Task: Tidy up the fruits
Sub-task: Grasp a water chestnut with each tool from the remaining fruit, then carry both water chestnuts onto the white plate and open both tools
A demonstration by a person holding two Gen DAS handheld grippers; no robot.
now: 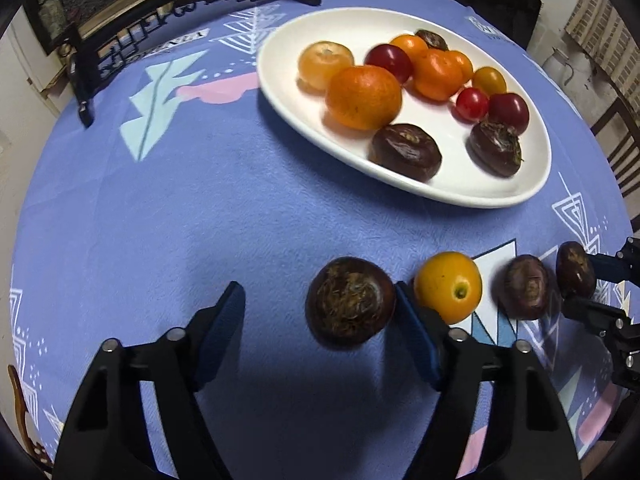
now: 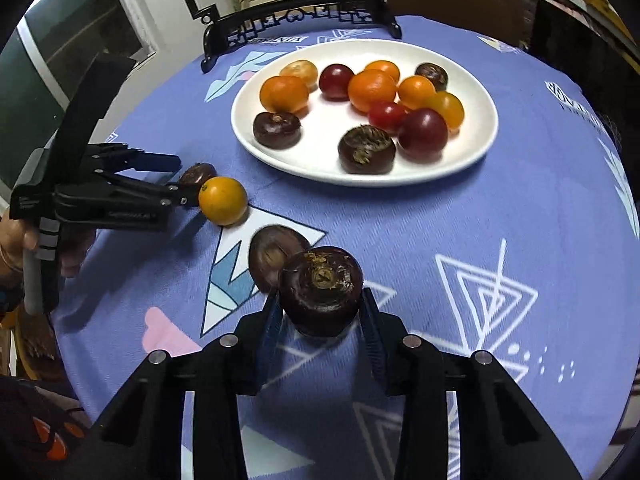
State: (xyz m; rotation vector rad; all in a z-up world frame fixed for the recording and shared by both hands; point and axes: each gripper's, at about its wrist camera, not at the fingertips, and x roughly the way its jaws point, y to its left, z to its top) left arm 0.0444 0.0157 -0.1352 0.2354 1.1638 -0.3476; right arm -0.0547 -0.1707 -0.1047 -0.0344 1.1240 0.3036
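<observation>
A round table under a blue patterned tablecloth [image 1: 160, 208] carries a white oval ceramic plate [image 1: 520, 196] towards its far edge, loaded with orange tangerines, dark red and yellow cherry tomatoes and brown water chestnuts.

Near the table's front edge, the left gripper [image 1: 320, 304] stands open around a dark brown, fibrous-topped water chestnut [image 1: 350, 302]; its right pad touches the chestnut, the left pad is well apart.

Just beside it lies a round yellow-orange fruit [image 1: 448, 286], then a flat purplish-brown water chestnut [image 2: 272, 256].

The right gripper [image 2: 322, 316] is clamped on a glossy dark brown water chestnut [image 2: 320, 288].
</observation>
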